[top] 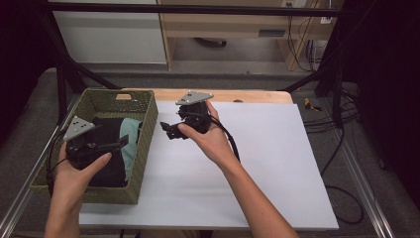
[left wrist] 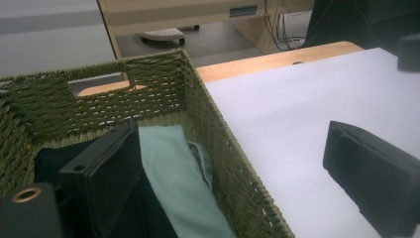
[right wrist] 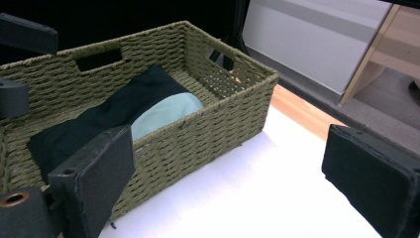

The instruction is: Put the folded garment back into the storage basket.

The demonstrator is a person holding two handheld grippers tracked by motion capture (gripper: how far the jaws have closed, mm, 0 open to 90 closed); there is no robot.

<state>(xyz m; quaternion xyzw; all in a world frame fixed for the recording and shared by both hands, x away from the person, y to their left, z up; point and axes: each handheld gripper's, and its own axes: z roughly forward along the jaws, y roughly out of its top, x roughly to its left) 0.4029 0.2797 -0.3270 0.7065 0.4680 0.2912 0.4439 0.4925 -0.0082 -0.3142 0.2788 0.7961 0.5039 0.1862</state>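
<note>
A green woven basket (top: 147,126) stands at the table's left and holds a dark cloth (top: 111,171) with a mint-green cloth (top: 130,136) tucked along its right side. My left gripper (top: 120,143) hovers over the basket's near half, jaws wide apart and empty. In the left gripper view, the left gripper (left wrist: 233,136) straddles the basket's right wall (left wrist: 223,148), with the mint-green cloth (left wrist: 173,173) beside one jaw. My right gripper (top: 166,130) is open above the white sheet (top: 257,158), just right of the basket and pointing at it. In the right gripper view, the right gripper (right wrist: 230,141) holds nothing, and the basket (right wrist: 218,124) lies ahead.
The white sheet covers most of the wooden table (top: 247,95). Black frame poles (top: 62,84) rise at the back left and right. Cables (top: 341,148) hang off the right edge. A pale wooden cabinet (top: 223,25) stands beyond the table.
</note>
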